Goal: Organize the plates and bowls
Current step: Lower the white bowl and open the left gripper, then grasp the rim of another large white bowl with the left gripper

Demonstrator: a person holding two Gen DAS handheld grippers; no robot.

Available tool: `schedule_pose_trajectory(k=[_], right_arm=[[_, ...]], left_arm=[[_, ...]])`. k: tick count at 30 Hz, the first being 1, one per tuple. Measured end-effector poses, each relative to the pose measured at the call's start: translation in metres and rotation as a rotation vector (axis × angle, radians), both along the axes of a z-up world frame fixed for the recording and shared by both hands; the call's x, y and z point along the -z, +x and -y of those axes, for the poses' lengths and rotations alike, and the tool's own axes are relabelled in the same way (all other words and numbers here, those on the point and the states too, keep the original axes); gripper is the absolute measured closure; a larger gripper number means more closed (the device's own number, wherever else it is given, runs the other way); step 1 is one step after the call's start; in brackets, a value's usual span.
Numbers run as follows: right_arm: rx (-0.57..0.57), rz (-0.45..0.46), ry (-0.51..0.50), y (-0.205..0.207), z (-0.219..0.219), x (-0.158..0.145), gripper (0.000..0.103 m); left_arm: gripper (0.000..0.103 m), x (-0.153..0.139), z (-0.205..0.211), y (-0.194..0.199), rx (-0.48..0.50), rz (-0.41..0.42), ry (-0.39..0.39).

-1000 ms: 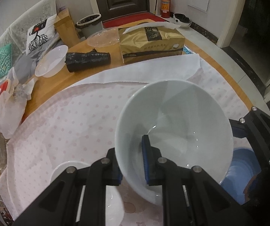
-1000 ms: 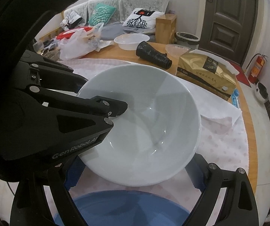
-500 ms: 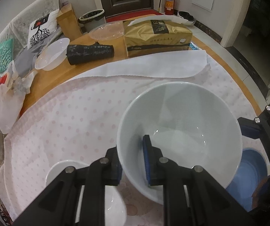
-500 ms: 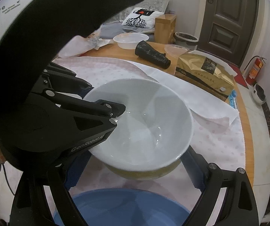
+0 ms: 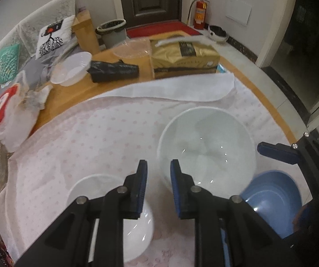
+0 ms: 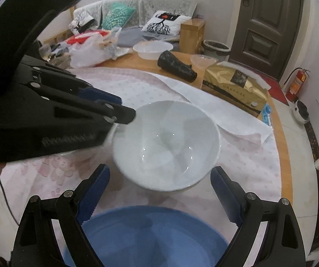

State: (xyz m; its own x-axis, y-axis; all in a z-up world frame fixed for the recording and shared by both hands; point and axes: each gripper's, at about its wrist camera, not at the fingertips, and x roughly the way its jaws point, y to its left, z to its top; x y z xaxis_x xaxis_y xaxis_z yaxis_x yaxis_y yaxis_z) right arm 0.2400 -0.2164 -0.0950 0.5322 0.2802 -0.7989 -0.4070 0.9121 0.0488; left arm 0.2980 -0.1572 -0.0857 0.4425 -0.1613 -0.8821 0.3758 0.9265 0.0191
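Note:
A large white bowl (image 5: 206, 151) (image 6: 166, 144) stands upright on the pink dotted tablecloth (image 5: 92, 133). My left gripper (image 5: 158, 164) (image 6: 124, 106) is at the bowl's left rim. Its jaws are opening, the rim lies in the gap between them, and the pads do not press on it. My right gripper (image 6: 159, 171) stands open just in front of the bowl, above a blue bowl (image 6: 155, 233) (image 5: 270, 200), with nothing held. A small white bowl (image 5: 106, 200) sits under the left gripper's left finger.
At the back of the round wooden table (image 5: 70, 93) are a gold bag (image 5: 184, 55), a black roll (image 5: 115, 71), a clear plastic bowl (image 5: 72, 69) and a clear lid (image 5: 132, 47). Plastic bags (image 5: 10, 115) crowd the left edge.
The large bowl was held up and tilted in the left gripper. It now stands on the cloth, the left jaws have parted off its rim, and both grippers have drawn back a little.

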Motion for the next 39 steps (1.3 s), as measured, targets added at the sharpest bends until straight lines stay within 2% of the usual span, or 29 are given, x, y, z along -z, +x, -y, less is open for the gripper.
schedule_pose_trajectory(k=[4, 6, 8, 13, 18, 23, 34, 39], right_arm=[[-0.034, 0.034, -0.013, -0.018, -0.017, -0.015, 0.014], [-0.059, 0.042, -0.002, -0.027, -0.031, -0.021, 0.014], [-0.081, 0.037, 0.022, -0.031, -0.042, -0.023, 0.014], [-0.121, 0.009, 0.028, -0.036, -0.077, -0.012, 0.014], [-0.123, -0.05, 0.053, -0.029, -0.107, 0.008, 0.013], [-0.1, -0.049, 0.004, -0.021, -0.127, 0.027, 0.013], [-0.066, -0.046, -0.028, -0.004, -0.143, 0.051, 0.013], [-0.045, -0.069, -0.02, 0.007, -0.146, 0.06, 0.013]], left_arm=[[0.084, -0.019, -0.026, -0.016, -0.027, 0.027, -0.016], [0.079, -0.025, -0.042, -0.023, -0.049, 0.039, -0.022], [0.073, -0.03, -0.058, -0.03, -0.065, 0.052, -0.021], [0.073, -0.028, -0.099, -0.041, -0.105, 0.048, -0.044], [0.072, -0.01, -0.136, -0.044, -0.14, 0.011, -0.083], [0.072, 0.017, -0.158, -0.041, -0.151, -0.035, -0.126], [0.073, 0.057, -0.16, -0.022, -0.124, -0.084, -0.189], [0.082, 0.067, -0.156, -0.014, -0.113, -0.105, -0.226]])
